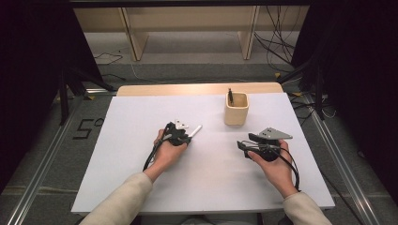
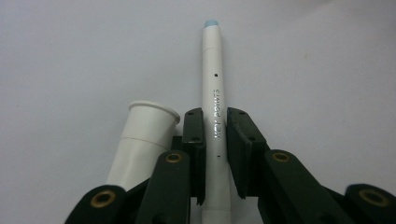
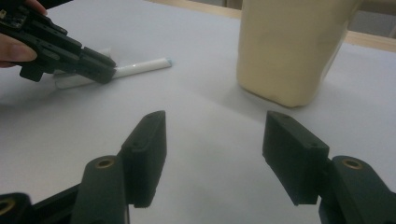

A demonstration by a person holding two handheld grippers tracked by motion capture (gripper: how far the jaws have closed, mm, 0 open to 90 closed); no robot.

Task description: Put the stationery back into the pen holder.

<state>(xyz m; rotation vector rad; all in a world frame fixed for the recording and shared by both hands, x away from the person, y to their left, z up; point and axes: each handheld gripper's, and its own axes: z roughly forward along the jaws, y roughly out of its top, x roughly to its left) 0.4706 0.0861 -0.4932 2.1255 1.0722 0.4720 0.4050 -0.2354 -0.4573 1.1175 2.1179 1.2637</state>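
Left tongs (image 2: pixel 215 140) are clamped tight on the white pen (image 2: pixel 215 107), both black pads pressing its barrel from either side, with the pale blue tip poking out well past the fingertips. The pen lies low along the white worktop (image 1: pixel 141 117), pointing away from the hand. Just beside it, on the left in the left gripper view, rests a white cap (image 2: pixel 142 140), a short wider tube with a flared rim, touching the outside of the tongs' linkage.

From above, the left tongs sit mid-worktop, left of centre, the pen's tip angled up toward the cup.

Over to the right tongs (image 3: pixel 212 154): wide apart, nothing between the 2 pads, just bare worktop under them. They hang a little above the surface, right of centre, held in the person's right hand (image 1: pixel 277 166).

Ahead of them stands the cream-coloured cup (image 1: pixel 236 108), upright near the far edge, with 1 dark pen (image 1: pixel 230 96) standing inside it. The cup is well apart from the white pen.
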